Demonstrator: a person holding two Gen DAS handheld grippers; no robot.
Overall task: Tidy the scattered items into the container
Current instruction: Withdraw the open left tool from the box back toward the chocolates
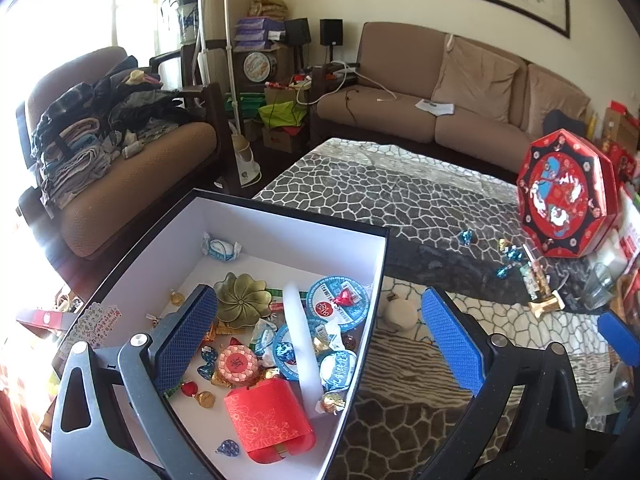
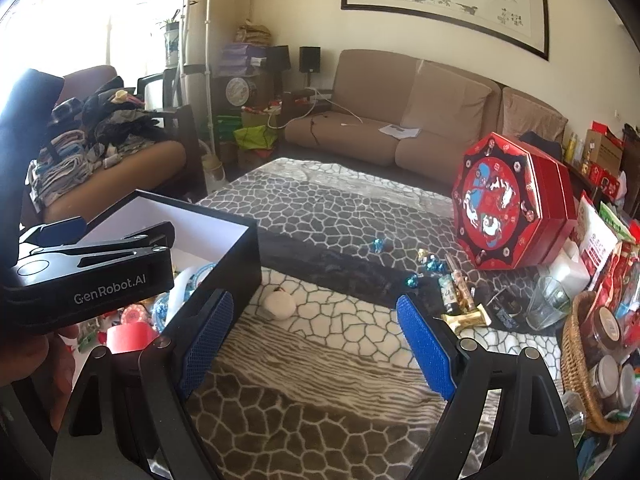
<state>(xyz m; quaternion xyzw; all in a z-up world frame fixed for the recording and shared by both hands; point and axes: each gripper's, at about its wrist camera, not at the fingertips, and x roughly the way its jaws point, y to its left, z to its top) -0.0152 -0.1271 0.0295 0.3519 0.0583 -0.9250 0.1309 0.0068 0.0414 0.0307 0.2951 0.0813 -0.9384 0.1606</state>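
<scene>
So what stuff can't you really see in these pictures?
- Left wrist view: the white stick in the black-sided white box is blurred; I can't tell what it is.
- Right wrist view: the left gripper's black body hides most of the box's inside.
- Both views: the tiny blue foil sweets on the pebble-patterned cloth are too small to read.
- Right wrist view: the wicker basket is cut off by the edge.

The one thing plainly readable from here is "GenRobot.AI", in pale letters along the black side of the left gripper [image 2: 92,276] as the right wrist view catches it. The blue-and-white lids [image 1: 338,304] in the box [image 1: 256,216] carry print and a red seal, the round pink tin [image 1: 237,364] a single character, and the sticker [image 1: 94,326] on the box's outer wall small lines, all too small or blurred to make out.
</scene>
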